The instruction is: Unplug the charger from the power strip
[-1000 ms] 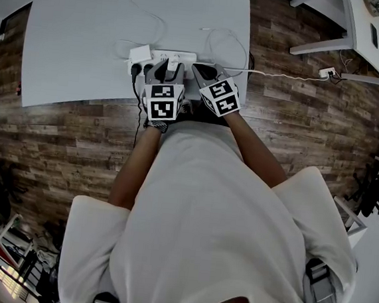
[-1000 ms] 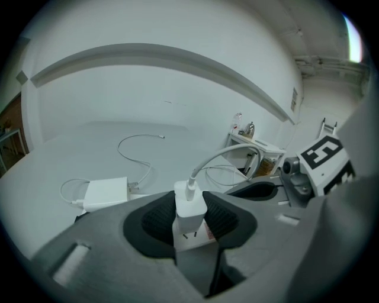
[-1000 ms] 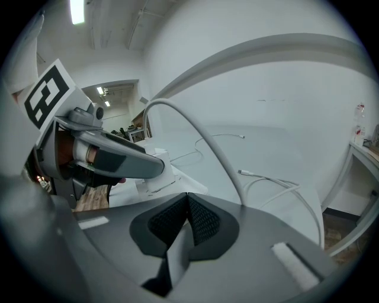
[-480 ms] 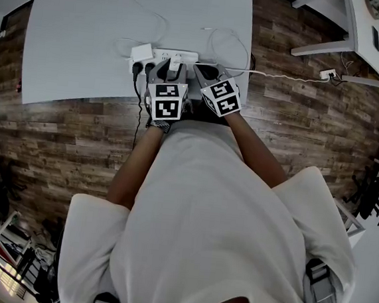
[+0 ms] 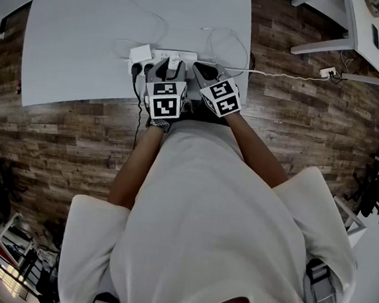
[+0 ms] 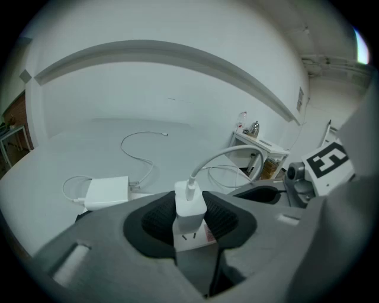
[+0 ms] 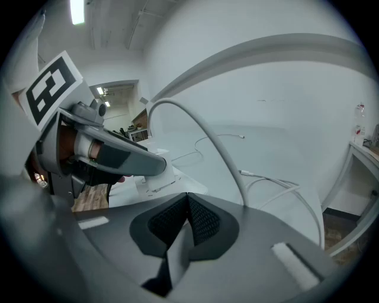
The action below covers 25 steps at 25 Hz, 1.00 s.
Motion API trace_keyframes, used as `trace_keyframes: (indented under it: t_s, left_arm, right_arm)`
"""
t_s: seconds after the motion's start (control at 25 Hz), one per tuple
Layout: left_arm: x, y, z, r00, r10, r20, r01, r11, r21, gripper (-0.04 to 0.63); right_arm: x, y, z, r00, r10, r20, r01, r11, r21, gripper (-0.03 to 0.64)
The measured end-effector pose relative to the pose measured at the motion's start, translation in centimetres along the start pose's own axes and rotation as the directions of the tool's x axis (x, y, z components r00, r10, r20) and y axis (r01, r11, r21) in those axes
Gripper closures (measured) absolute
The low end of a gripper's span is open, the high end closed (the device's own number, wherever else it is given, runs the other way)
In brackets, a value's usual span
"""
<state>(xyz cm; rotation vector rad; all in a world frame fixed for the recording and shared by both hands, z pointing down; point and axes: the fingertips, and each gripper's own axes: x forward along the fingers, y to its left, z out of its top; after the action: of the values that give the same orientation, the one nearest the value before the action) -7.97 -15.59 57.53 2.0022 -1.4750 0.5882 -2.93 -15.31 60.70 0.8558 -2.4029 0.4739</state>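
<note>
Charger [image 6: 190, 204] was clamped in left hand-held gripper [image 6: 189, 220], nine o'clock of closed, empty right hand-held gripper [image 7: 187, 220]; power strip [image 5: 188, 57], unless pinned, might be lifted along.

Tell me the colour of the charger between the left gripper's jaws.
White; the charger shows best in the left gripper view.

One power strip [image 5: 188, 57], one charger [image 6: 189, 204], one adapter [image 6: 108, 192], maybe three cables [image 6: 234, 148].

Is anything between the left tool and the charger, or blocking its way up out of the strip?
Nothing visible. The left tool clamps the charger, and the space above it is clear; only its own cable arches off its top.
</note>
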Motion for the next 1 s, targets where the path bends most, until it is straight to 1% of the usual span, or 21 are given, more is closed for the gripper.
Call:
trace_keyframes:
  t_s: [0.2, 0.36, 0.64, 0.76, 0.92, 1.0]
  left_arm:
    - [0.3, 0.0, 0.0, 1.0, -0.001, -0.011, 0.0, 1.0, -0.017, 0.448]
    - [0.2, -0.1, 0.0, 1.0, 0.009, -0.012, -0.009, 1.0, -0.009, 0.448]
    - [-0.5, -0.3, 0.1, 0.997, 0.045, 0.06, -0.049, 0.996, 0.074, 0.449]
    - [-0.7, -0.3, 0.2, 0.996, 0.051, 0.068, -0.055, 0.996, 0.064, 0.451]
    - [-1.1, -0.4, 0.9, 0.994, 0.051, 0.097, -0.058, 0.995, 0.075, 0.451]
    - [-1.4, -0.5, 1.3, 0.994, 0.045, 0.1, -0.051, 0.997, 0.06, 0.451]
  right_arm:
    - [0.0, -0.1, -0.2, 1.0, -0.002, -0.001, 0.002, 1.0, 0.002, 0.614]
    - [0.0, -0.3, -0.1, 1.0, -0.005, 0.0, 0.005, 1.0, 0.003, 0.614]
    - [0.1, -0.2, 0.1, 1.0, -0.01, 0.009, 0.01, 1.0, -0.006, 0.614]
    - [0.0, -0.3, 0.1, 1.0, -0.009, 0.01, 0.009, 1.0, -0.006, 0.614]
    - [0.1, -0.3, 0.1, 1.0, -0.01, 0.015, 0.01, 1.0, -0.002, 0.614]
    - [0.1, -0.2, 0.2, 1.0, -0.012, 0.016, 0.012, 1.0, 0.001, 0.614]
